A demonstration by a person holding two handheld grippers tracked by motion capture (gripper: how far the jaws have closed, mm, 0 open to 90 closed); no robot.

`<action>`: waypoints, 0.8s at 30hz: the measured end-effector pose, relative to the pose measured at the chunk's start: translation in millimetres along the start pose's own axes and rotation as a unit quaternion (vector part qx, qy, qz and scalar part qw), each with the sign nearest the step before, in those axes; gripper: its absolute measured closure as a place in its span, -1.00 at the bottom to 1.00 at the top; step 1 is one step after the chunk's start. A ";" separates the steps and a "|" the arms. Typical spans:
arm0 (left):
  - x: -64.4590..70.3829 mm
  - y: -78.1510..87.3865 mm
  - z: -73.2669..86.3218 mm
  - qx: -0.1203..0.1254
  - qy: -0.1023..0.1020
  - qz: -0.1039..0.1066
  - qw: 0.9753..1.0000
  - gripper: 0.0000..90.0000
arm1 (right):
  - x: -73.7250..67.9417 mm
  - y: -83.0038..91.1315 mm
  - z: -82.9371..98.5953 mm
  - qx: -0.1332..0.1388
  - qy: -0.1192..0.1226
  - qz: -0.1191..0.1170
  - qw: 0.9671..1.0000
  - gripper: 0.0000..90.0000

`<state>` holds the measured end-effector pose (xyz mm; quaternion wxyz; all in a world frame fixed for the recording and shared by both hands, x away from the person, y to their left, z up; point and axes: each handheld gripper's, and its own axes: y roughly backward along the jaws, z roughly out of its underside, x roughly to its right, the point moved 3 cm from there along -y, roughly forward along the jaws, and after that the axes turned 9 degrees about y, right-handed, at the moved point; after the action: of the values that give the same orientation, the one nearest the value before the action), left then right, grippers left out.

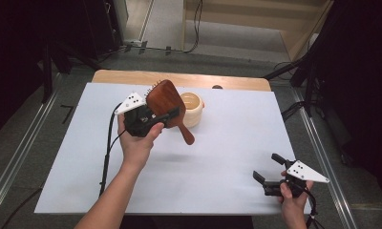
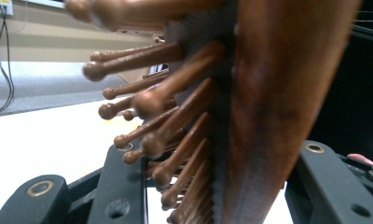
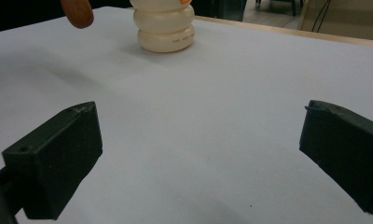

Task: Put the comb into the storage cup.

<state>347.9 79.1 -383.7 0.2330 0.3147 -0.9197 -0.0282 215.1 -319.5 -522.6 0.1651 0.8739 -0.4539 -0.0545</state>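
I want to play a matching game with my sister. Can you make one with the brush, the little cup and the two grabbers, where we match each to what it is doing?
Things:
1. hairbrush
2. cream cup
3. left gripper
4. right gripper

States:
A. open, holding nothing, near the table's front edge
B. standing on the white sheet
C. lifted off the table, handle pointing down
D. shut on the wooden brush

Pairs: 1-C, 2-B, 3-D, 4-A

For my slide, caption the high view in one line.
Left gripper lifts a wooden hairbrush beside a cream cup; the right gripper waits open near the table edge.
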 end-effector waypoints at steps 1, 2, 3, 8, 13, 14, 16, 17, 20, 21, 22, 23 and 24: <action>-1.4 -0.3 -1.0 0.000 0.000 -0.002 1.000 0.23 | -0.2 -0.1 0.2 0.001 -0.001 0.000 1.000 -1.00; -2.4 -0.9 -1.9 0.001 0.002 -0.001 1.000 0.23 | -0.1 -0.3 0.5 0.001 0.001 0.001 1.000 -1.00; -3.4 -1.3 -2.9 0.002 0.004 -0.001 1.000 0.23 | 0.1 -0.5 1.0 0.000 0.001 0.001 1.000 -1.00; -5.6 -2.5 -7.4 0.004 0.002 -0.002 1.000 0.23 | -0.2 -1.8 2.0 0.000 -0.002 0.001 1.000 -1.00; -7.0 -3.9 -12.4 0.006 0.001 -0.005 1.000 0.23 | -1.7 -2.8 1.8 -0.001 0.003 0.000 1.000 -1.00; -7.4 -4.1 -13.6 0.006 0.001 -0.006 1.000 0.23 | -1.7 -2.8 1.9 0.000 0.003 0.000 1.000 -1.00; -8.5 -4.6 -16.0 0.008 0.000 -0.006 1.000 0.23 | -1.3 -2.4 2.0 0.001 0.002 0.000 1.000 -1.00; -8.9 -5.0 -17.3 0.008 0.001 -0.007 1.000 0.23 | -1.1 -2.4 2.1 0.002 0.002 0.000 1.000 -1.00; -10.6 -6.3 -21.2 0.009 -0.001 -0.010 1.000 0.23 | -1.3 -2.4 2.1 0.001 0.001 0.000 1.000 -1.00; -11.4 -7.0 -22.4 0.009 0.000 -0.010 1.000 0.23 | -1.2 -2.6 2.1 0.002 0.002 0.000 1.000 -1.00; -12.2 -7.7 -23.5 0.009 -0.001 -0.010 1.000 0.23 | -1.3 -2.6 2.1 0.002 0.002 -0.001 1.000 -1.00; -13.0 -8.4 -24.5 0.010 0.000 -0.010 1.000 0.23 | -1.3 -2.7 2.1 0.002 0.002 -0.001 1.000 -1.00; -13.7 -9.0 -25.5 0.010 0.001 -0.010 1.000 0.23 | -1.2 -2.7 2.1 0.002 0.002 -0.001 1.000 -1.00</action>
<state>373.8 82.4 -368.4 0.2306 0.3262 -0.9165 -0.0209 215.9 -317.6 -525.5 0.1644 0.8749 -0.4525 -0.0520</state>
